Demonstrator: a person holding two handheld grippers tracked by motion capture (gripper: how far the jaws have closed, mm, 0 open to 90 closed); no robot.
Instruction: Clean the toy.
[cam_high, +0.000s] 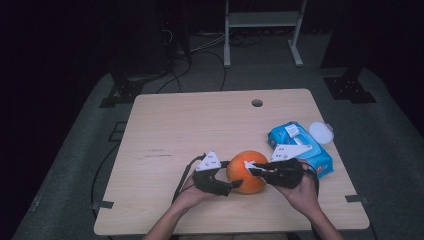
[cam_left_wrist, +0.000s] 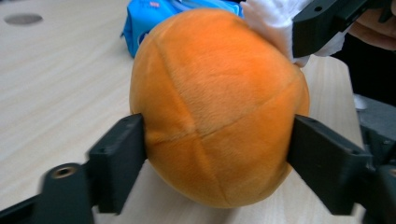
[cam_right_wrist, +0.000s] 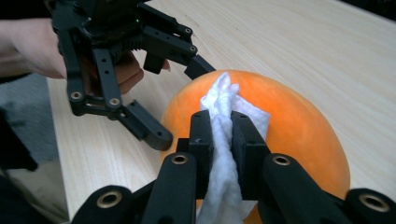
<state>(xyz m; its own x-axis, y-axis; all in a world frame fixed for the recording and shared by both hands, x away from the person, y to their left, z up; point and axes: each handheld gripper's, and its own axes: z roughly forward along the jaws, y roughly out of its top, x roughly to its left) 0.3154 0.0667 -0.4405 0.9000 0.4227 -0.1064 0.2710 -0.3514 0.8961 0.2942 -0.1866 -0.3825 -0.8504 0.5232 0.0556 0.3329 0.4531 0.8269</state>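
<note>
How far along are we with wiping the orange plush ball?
Done: white wipe is out of the blue wipes pack and clamped in the right hand-held gripper. In hand: left hand-held gripper steadies the orange plush ball while the wipe rubs its top. Left: its other sides.

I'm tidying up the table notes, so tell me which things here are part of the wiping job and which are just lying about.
In use:
- orange plush ball, pressed between the jaws of the left gripper
- white wipe, pinched in the right gripper and lying on the ball

Lying about:
- blue wipe pack
- round white lid beside the pack
</note>
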